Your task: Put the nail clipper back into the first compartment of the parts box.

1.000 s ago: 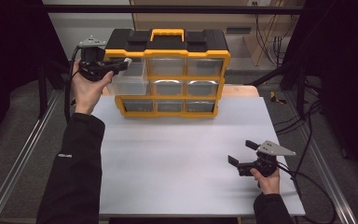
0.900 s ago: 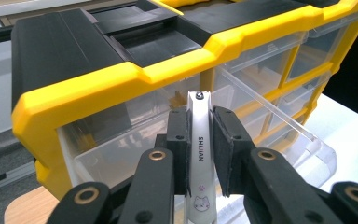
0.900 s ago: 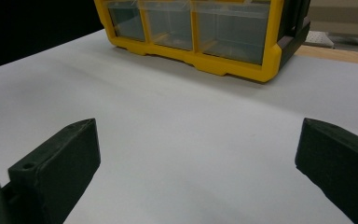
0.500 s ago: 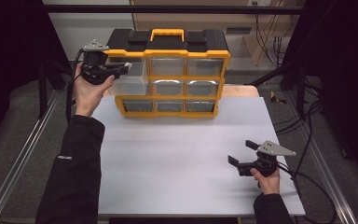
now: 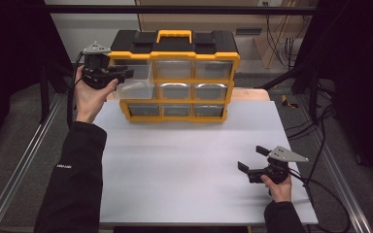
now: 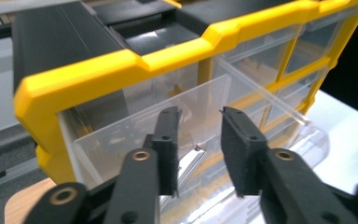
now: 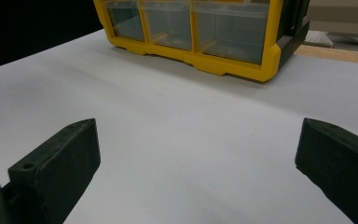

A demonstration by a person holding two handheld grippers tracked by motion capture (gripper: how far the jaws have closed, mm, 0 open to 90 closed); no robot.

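Observation:
A yellow and black organizer (image 5: 175,48) with clear drawers stands at the back of the white table (image 5: 184,165). Its top-left drawer (image 5: 138,85) is pulled out. My left gripper (image 5: 126,74) is held level at that drawer's front. Its jaws have just been opening, and in the left gripper view (image 6: 199,116) a narrow gap shows between the pads. The clear drawer wall (image 6: 191,102) lies just beyond them and the pads do not press on it. My right gripper (image 5: 251,158) rests low near the table's front right. It is open wide (image 7: 196,135) and empty, facing the organizer (image 7: 233,65).
Metal frame rails run along both sides of the table (image 5: 24,160). Cables trail over the floor at the right (image 5: 320,145). A black bar crosses overhead at the back (image 5: 184,8). A wide stretch of white table lies between the organizer and the right gripper.

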